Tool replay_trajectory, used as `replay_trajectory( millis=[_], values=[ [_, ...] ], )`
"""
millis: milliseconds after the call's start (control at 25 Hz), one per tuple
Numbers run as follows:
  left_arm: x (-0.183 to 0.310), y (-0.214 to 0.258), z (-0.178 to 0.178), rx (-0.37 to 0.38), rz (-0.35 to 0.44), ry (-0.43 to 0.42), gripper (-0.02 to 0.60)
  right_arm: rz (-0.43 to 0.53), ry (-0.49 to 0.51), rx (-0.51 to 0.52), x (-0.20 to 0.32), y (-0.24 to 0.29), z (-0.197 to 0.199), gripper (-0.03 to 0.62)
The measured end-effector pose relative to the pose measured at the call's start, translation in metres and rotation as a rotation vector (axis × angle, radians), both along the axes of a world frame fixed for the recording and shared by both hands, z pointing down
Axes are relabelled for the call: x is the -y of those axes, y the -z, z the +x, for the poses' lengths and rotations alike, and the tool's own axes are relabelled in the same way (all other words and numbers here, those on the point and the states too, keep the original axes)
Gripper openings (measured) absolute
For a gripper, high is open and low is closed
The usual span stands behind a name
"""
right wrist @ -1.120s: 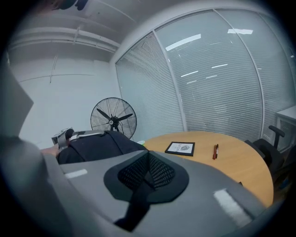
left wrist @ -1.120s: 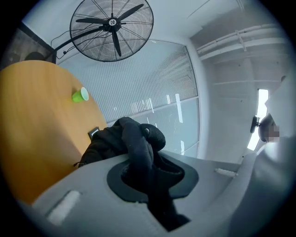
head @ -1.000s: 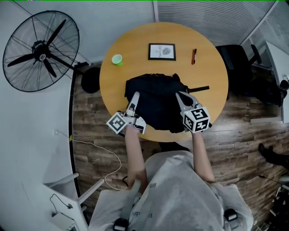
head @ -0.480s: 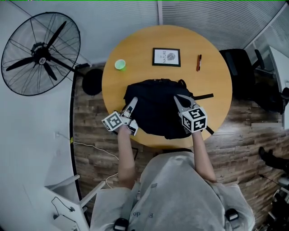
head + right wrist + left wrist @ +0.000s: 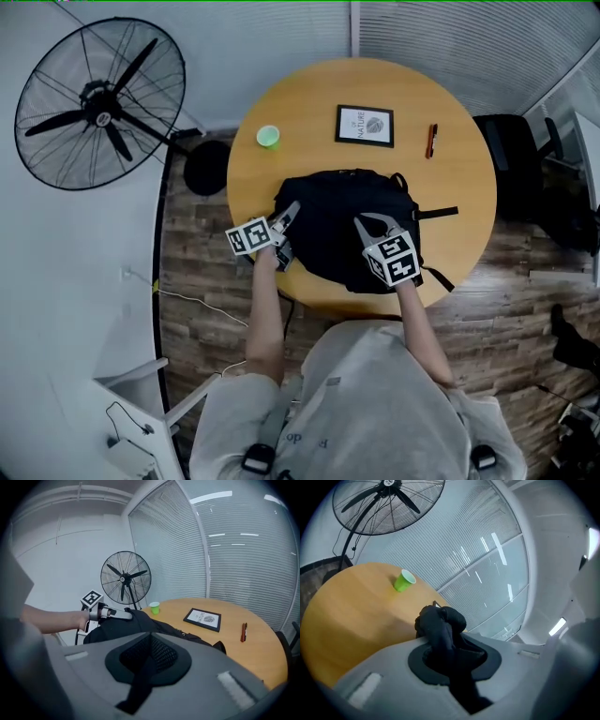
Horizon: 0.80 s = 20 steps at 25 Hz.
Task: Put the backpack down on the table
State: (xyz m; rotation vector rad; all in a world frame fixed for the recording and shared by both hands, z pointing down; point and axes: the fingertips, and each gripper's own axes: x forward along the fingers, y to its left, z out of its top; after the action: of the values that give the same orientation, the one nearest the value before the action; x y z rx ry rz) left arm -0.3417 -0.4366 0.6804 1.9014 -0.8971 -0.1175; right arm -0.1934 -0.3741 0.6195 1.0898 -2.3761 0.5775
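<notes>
The black backpack lies on the round wooden table, near its front edge, with straps trailing to the right. My left gripper is at the bag's left side, shut on a bunch of its black fabric. My right gripper is on the bag's front right, shut on a black mesh strap. In the right gripper view the backpack bulges behind the jaws, with the left gripper on its far side.
A green cup, a framed picture and a red pen lie on the far half of the table. A standing fan is to the left and a dark chair to the right.
Both grippers have gone down and forward with the backpack. The bag has come further onto the table, away from its front edge.
</notes>
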Motion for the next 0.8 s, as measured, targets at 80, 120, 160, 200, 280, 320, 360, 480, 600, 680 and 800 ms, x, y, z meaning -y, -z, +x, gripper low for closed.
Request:
replay_trajectory(
  millis=[80, 120, 160, 200, 280, 320, 360, 480, 600, 680, 800],
  values=[
    [0.003, -0.011, -0.004, 0.076, -0.011, -0.028, 0.063, 0.002, -0.007, -0.012, 0.003, -0.003, 0.003, 0.002],
    [0.004, -0.017, -0.006, 0.12, -0.018, -0.041, 0.063, 0.002, -0.016, -0.017, 0.005, -0.005, 0.006, 0.001],
    [0.004, -0.023, -0.008, 0.167, -0.025, -0.054, 0.063, 0.001, -0.026, -0.022, 0.008, -0.006, 0.009, 0.002],
    [0.003, -0.03, -0.01, 0.217, -0.032, -0.068, 0.063, -0.001, -0.038, -0.026, 0.01, -0.008, 0.012, 0.002],
    [0.002, -0.042, -0.013, 0.322, -0.043, -0.097, 0.064, -0.005, -0.063, -0.034, 0.016, -0.01, 0.018, 0.002],
    [0.001, -0.047, -0.014, 0.374, -0.046, -0.114, 0.064, -0.007, -0.073, -0.038, 0.018, -0.012, 0.02, 0.002],
    [0.001, -0.052, -0.015, 0.425, -0.048, -0.133, 0.066, -0.011, -0.08, -0.041, 0.02, -0.013, 0.021, 0.002],
    [0.0, -0.069, -0.022, 0.592, -0.042, -0.205, 0.067, -0.024, -0.077, -0.052, 0.02, -0.019, 0.021, 0.002],
    [-0.003, -0.092, -0.035, 0.795, -0.045, -0.288, 0.073, -0.034, -0.077, -0.057, 0.018, -0.027, 0.025, 0.002],
    [-0.005, -0.107, -0.041, 0.89, -0.049, -0.321, 0.087, -0.038, -0.094, -0.057, 0.02, -0.03, 0.033, 0.002],
    [-0.008, -0.122, -0.046, 0.931, -0.06, -0.312, 0.094, -0.044, -0.114, -0.062, 0.023, -0.033, 0.042, 0.002]
  ],
)
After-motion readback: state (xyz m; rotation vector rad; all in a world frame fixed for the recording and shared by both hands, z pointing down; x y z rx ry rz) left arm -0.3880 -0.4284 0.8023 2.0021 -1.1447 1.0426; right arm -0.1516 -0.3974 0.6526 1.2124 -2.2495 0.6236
